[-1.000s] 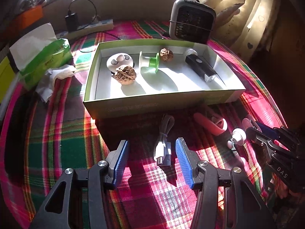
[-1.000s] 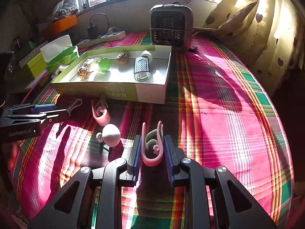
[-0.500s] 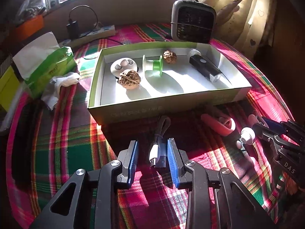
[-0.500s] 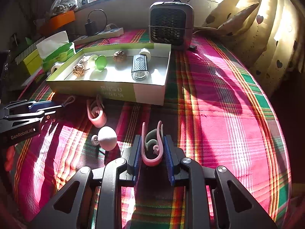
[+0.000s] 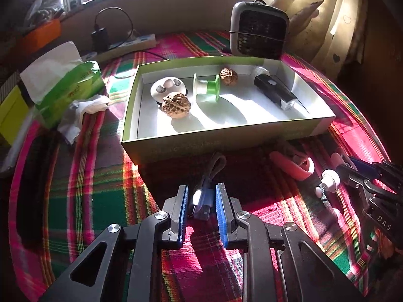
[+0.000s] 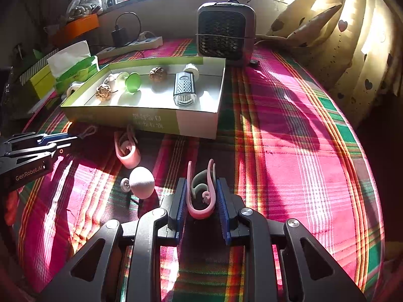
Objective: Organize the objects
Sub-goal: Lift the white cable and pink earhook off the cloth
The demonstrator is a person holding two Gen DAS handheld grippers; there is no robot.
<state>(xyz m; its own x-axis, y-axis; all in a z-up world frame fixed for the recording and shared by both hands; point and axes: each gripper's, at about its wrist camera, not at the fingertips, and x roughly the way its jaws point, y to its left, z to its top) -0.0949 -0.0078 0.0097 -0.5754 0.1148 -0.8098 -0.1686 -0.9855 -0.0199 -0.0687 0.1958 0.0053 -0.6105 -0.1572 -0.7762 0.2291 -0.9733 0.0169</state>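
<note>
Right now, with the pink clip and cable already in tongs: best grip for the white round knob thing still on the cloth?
Take the white knob across its rounded head, coming from above with the tongs straddling its width. It lies tipped on its side, small disc foot pointing left, so the foot offers little to pinch.

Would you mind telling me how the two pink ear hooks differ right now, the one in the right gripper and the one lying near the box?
The held pink ear hook stands upright between the right gripper pads, while the loose pink ear hook lies on the plaid cloth. The held one sits in front of the box; the loose one lies close against its front wall, in shadow. Both are pink, curved loops outside the box.
</note>
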